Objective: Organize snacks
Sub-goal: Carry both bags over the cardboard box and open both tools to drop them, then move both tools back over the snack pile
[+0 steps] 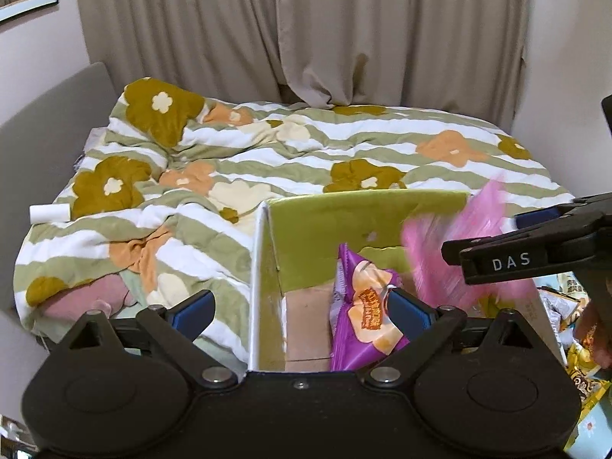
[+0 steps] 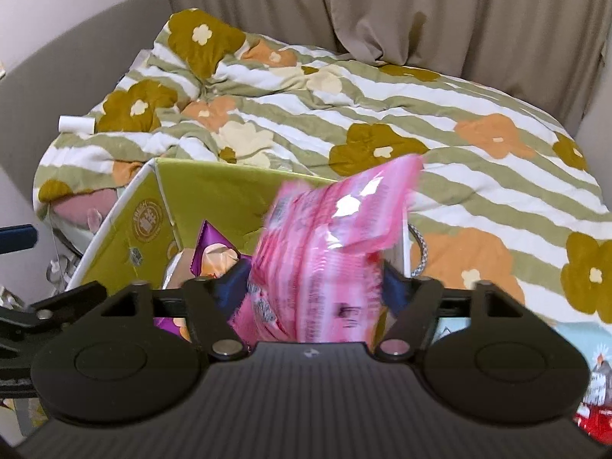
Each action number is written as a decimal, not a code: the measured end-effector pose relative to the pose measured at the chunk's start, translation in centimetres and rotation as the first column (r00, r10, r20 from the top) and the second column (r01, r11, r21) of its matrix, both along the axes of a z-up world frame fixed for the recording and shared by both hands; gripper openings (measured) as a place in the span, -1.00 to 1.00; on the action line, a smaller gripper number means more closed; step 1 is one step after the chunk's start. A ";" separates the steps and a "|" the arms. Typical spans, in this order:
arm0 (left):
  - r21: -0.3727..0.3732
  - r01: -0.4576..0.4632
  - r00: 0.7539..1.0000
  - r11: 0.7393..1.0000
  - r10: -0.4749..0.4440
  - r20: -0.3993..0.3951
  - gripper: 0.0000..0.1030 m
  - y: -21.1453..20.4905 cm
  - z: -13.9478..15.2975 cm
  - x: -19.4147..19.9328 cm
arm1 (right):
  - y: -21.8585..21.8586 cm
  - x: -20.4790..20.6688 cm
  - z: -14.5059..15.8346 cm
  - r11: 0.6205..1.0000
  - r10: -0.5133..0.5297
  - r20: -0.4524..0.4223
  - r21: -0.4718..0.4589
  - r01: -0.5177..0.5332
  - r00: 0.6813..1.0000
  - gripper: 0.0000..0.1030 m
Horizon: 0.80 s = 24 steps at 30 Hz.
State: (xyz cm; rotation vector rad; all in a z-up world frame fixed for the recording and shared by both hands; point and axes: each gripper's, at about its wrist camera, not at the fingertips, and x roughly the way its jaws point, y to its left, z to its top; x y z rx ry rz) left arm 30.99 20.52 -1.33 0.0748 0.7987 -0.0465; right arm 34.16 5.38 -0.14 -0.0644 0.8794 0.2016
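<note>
Most of both views is taken up by a bed covered with a striped floral quilt (image 1: 306, 145), green and white bands with mustard, orange and cream flowers, and beige curtains (image 1: 306, 26) hang behind it. Against the near edge of the bed stands an open cardboard box (image 1: 264, 267) with yellow-green inner walls and a brown floor, its flaps raised. Above the right side of the box, the right gripper (image 2: 315, 279) pinches a pink snack packet (image 2: 325, 237) between its blue-padded fingers; the packet is blurred, stands roughly upright and rises above the box rim. In the left wrist view that same packet shows as a pink blur at the box's right wall, beside the black finger marked DAS. Inside the box a purple snack packet (image 1: 363, 306) with an orange and cream print stands on edge, leaning toward the right half. The left gripper (image 1: 302, 311) sits over the near rim of the box with its jaws spread wide, one blue pad (image 1: 193, 311) over the quilt outside the left wall and the other in front of the purple packet; whether that pad touches the packet cannot be told. More loose snack packets (image 1: 573, 344) lie outside the box at far right. A small white roll (image 1: 49, 213) rests on the quilt's left edge.
</note>
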 end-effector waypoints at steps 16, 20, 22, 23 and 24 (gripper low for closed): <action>0.000 -0.097 0.994 0.995 0.097 0.051 0.92 -0.9 1.5 -3.0 | -2.1 -3.8 1.2 1.000 -0.005 0.089 -0.022 0.007 0.996 1.00; 0.020 -0.116 0.991 0.993 0.114 0.067 0.92 -1.7 2.2 -4.3 | -2.5 -5.0 1.9 1.000 0.025 0.116 -0.017 -0.023 0.993 1.00; 0.026 -0.126 0.989 0.992 0.124 0.075 0.92 -2.2 2.6 -5.1 | -2.9 -5.5 2.2 0.999 0.043 0.116 -0.010 -0.043 0.992 1.00; 0.026 -0.130 0.988 0.991 0.128 0.083 0.92 -2.3 2.8 -5.7 | -3.0 -5.8 2.3 0.999 0.051 0.111 -0.008 -0.050 0.992 1.00; 0.023 -0.134 0.987 0.991 0.131 0.091 0.93 -2.5 3.0 -6.2 | -3.3 -6.2 2.4 0.998 0.057 0.109 -0.004 -0.057 0.992 1.00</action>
